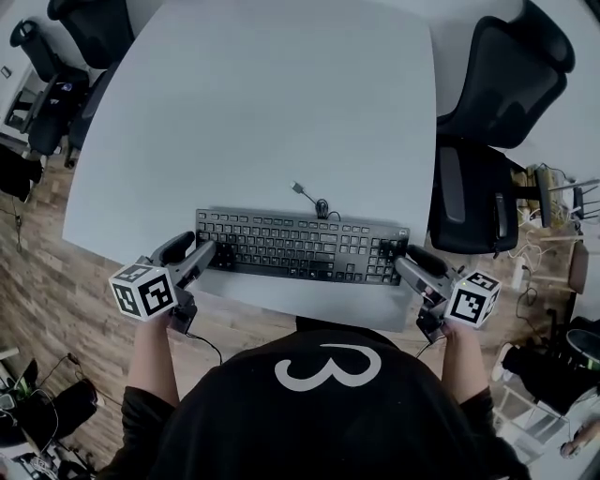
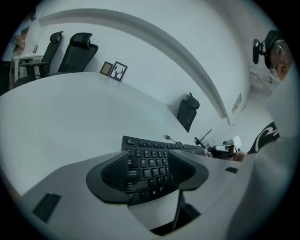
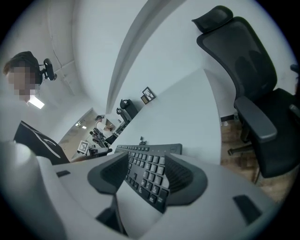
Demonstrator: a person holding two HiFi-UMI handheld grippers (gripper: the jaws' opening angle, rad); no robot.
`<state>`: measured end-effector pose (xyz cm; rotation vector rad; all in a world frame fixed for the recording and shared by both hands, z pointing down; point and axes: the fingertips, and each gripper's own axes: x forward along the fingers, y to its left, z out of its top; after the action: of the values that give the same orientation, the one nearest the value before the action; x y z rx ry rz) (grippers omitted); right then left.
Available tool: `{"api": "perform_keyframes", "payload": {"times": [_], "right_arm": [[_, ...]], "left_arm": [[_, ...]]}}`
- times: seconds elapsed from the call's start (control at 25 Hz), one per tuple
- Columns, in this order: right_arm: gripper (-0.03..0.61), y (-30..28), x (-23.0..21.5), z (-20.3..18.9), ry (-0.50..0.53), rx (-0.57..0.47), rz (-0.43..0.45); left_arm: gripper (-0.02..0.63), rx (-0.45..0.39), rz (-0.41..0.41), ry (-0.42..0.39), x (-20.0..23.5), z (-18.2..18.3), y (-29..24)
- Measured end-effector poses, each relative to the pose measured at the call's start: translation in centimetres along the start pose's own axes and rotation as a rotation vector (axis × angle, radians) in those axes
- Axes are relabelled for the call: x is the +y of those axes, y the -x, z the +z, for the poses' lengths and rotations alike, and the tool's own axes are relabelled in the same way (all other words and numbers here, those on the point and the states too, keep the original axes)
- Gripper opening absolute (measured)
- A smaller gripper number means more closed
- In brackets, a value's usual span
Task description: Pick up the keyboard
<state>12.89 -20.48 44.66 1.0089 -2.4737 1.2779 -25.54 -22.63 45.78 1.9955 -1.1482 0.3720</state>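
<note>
Keyboard [image 1: 300,246] rests between left gripper [image 1: 217,254] and right gripper [image 1: 393,256], fingers [image 2: 115,171] spread.

Table [image 1: 281,112]: white, rounded corners.
Seating: black office chair [image 1: 502,84] by the table's right edge; second chair [image 1: 89,28] at far left corner.
Floor [image 1: 56,272]: wood planks.
Wall: two framed pictures [image 2: 114,70].

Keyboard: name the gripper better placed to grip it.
Left, narrowly: the open left gripper has an end of the flat black keyboard deep between its jaws; the open right gripper straddles the other similarly.
</note>
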Motion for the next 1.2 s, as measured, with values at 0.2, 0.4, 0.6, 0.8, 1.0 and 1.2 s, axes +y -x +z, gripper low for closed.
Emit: {"api": "perform_keyframes", "payload": {"times": [0.2, 0.4, 0.6, 0.8, 1.0, 1.2], "right_arm": [[0.253, -0.4, -1.9, -0.8, 0.005, 0.054, -0.061], [0.253, -1.1, -2.9, -1.8, -0.033, 0.095, -0.072], [0.253, -1.9, -3.3, -3.1, -0.053, 0.171, -0.096], [0.253, -3.0, -3.6, -3.7, -0.063, 0.199, -0.113], [0.253, -3.0, -3.4, -3.7, -0.072, 0.216, -0.118], [0.252, -3.2, -3.3, -3.7, -0.129, 0.196, -0.111]], "left_arm": [[0.261, 0.065, 0.038, 0.022, 2.2, -0.6, -1.0], [0.261, 0.107, 0.027, 0.048, 3.0, -1.0, -2.1], [0.261, 0.146, -0.004, 0.071, 3.0, -1.6, -2.6], [0.259, 0.166, -0.019, 0.113, 3.3, -2.2, -3.1], [0.256, 0.171, -0.034, 0.109, 3.1, -2.0, -3.3], [0.218, 0.161, -0.062, 0.143, 3.0, -2.3, -3.4]]}}
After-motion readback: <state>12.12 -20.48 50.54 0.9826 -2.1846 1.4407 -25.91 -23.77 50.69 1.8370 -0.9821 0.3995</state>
